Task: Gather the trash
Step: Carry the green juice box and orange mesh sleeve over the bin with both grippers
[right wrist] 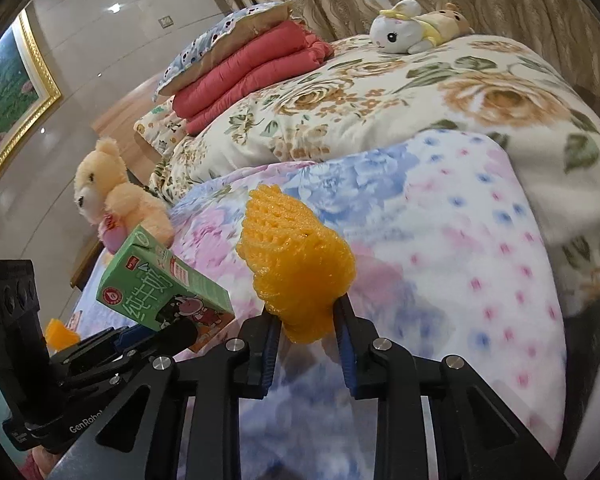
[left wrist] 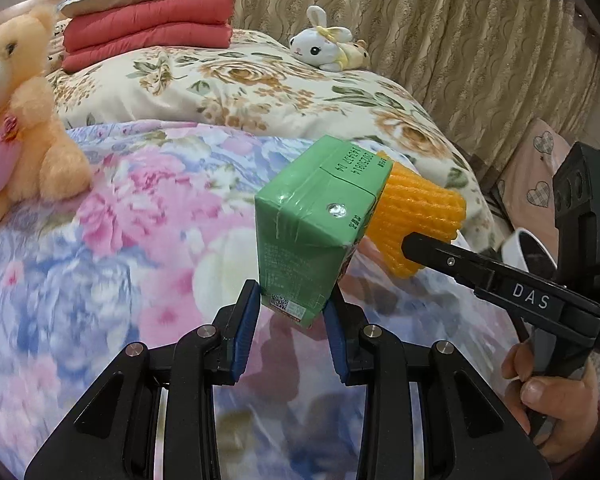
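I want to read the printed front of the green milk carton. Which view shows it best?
The right wrist view: the green milk carton shows its printed front, with large characters and a cartoon cow. The left wrist view shows the carton larger, held in the left gripper, but only its top and a fine-print side.

Green carton (left wrist: 312, 220), orange foam net (right wrist: 296, 268), both aloft
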`<state>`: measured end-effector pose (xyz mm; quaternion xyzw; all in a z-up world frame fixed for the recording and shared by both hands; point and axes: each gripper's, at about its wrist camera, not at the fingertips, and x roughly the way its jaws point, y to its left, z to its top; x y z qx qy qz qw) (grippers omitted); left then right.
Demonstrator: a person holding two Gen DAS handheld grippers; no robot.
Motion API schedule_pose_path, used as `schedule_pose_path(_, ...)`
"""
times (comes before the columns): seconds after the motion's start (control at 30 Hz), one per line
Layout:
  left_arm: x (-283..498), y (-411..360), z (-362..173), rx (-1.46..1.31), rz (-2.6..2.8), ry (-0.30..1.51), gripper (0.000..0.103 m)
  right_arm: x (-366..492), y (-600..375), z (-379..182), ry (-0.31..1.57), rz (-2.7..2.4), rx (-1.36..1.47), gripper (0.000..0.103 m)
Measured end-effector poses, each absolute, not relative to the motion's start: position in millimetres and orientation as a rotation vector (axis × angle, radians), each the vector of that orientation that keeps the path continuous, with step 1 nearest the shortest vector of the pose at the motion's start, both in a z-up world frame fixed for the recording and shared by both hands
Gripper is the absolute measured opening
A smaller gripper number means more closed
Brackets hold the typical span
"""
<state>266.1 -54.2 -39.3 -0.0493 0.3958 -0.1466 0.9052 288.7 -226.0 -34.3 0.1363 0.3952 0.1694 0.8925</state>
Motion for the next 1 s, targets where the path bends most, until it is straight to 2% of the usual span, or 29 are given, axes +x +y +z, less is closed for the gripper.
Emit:
schedule_pose_path(0.5, 199.0, -82.2, -36.3, -0.093, -0.367, 0.825, 0.031, 201.3, -258.8, -27.5, 0.775, 0.296, 0.35, 0.026)
schedule_pose_path(1.0, 167.1, -118.4, -26.5, -0.042, -0.436, 0.817, 0.031, 154.5, -287.8, -19.0, 0.738, 0.253, 0.377, 0.026)
